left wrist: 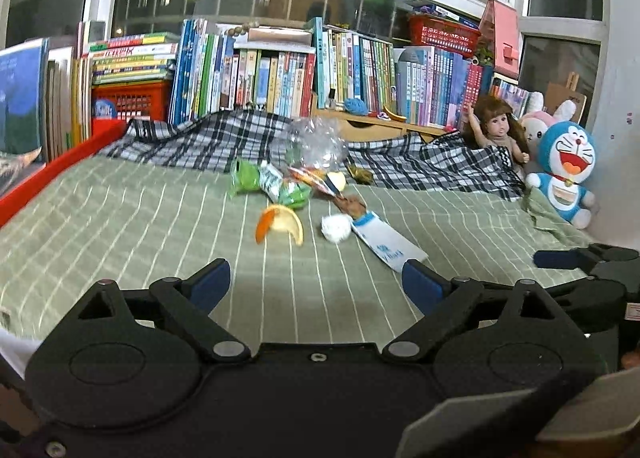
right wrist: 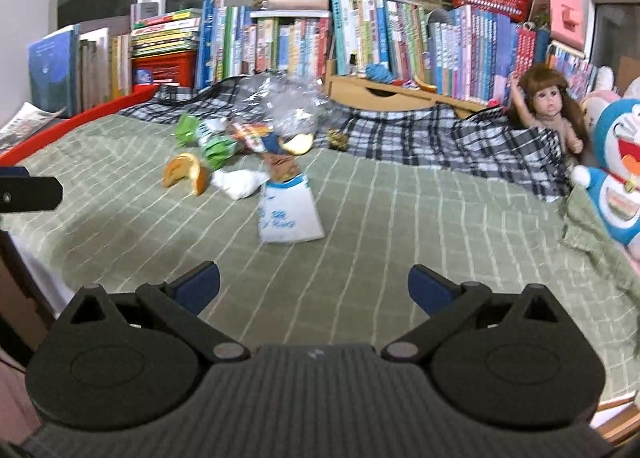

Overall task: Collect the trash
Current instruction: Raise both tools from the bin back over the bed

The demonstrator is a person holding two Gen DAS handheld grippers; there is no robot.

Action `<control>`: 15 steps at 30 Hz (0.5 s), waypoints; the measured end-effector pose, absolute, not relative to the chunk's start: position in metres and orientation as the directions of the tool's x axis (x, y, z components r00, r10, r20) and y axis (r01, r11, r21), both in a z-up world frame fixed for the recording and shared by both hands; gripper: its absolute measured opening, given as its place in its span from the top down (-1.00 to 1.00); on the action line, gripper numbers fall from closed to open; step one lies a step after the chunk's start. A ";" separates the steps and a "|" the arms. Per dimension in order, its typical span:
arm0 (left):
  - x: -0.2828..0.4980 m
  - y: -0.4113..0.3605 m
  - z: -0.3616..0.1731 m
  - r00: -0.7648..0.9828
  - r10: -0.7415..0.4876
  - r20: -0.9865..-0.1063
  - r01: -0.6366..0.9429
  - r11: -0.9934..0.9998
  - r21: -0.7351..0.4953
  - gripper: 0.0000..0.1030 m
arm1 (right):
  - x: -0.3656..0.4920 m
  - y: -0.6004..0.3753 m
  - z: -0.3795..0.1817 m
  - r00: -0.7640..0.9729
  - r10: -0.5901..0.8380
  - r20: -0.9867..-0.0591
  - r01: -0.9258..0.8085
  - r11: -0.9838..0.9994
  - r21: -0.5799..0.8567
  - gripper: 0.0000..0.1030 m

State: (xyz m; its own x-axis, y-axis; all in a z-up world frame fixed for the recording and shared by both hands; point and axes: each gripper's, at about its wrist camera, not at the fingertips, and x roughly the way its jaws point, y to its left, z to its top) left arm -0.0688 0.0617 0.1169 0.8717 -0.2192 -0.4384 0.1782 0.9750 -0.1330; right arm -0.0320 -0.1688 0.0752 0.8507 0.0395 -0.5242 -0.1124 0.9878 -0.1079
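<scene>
Both the left gripper (left wrist: 316, 278) and right gripper (right wrist: 314, 282) hover with jaws spread wide and nothing between them above the green striped bedsheet (left wrist: 120, 226). The trash lies mid-bed toward the far edge: curled orange peel (left wrist: 280, 226), crumpled white tissue (left wrist: 335, 228), white-and-blue paper packet (right wrist: 289, 214), green wrappers (left wrist: 260, 180), clear plastic bag (left wrist: 312, 142).

I see a sage-green bedsheet (right wrist: 400, 218) with a thin white grid, and a black-and-white plaid blanket (right wrist: 420, 138) at the far side. Trash: orange peel (left wrist: 280, 224), green wrappers (left wrist: 256, 178), white tissue (left wrist: 335, 227), white-and-blue packet (right wrist: 289, 214), clear plastic bag (left wrist: 314, 142). Blue-and-white plush (left wrist: 566, 174) far right; red bed rail (left wrist: 60, 174) left.
</scene>
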 end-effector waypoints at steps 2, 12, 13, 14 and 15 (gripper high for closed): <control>-0.060 0.060 0.118 0.874 -0.211 -0.437 0.177 0.977 -0.119 -0.80 | -0.026 -0.171 0.076 0.855 0.013 -0.519 -0.091 0.988 -0.126 -1.00; -0.019 0.057 0.115 0.870 -0.192 -0.453 0.175 0.981 -0.079 -0.83 | 0.001 -0.190 0.076 0.848 0.010 -0.530 -0.059 0.995 -0.075 -1.00; -0.015 0.057 0.114 0.868 -0.188 -0.460 0.173 0.982 -0.075 -0.83 | 0.002 -0.191 0.076 0.847 0.007 -0.531 -0.058 0.995 -0.080 -1.00; -0.012 0.056 0.113 0.867 -0.185 -0.462 0.172 0.983 -0.069 -0.83 | 0.004 -0.191 0.075 0.848 0.005 -0.529 -0.060 0.995 -0.086 -1.00; -0.010 0.055 0.112 0.867 -0.182 -0.463 0.174 0.983 -0.061 -0.83 | 0.006 -0.190 0.075 0.849 0.005 -0.528 -0.062 0.994 -0.090 -1.00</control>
State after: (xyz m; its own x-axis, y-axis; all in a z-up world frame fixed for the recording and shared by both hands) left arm -0.0103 0.0552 0.1117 0.8674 -0.1823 -0.4631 0.1738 0.9829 -0.0614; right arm 0.0058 -0.1905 0.0752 0.8491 0.0052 -0.5282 -0.0620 0.9940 -0.0899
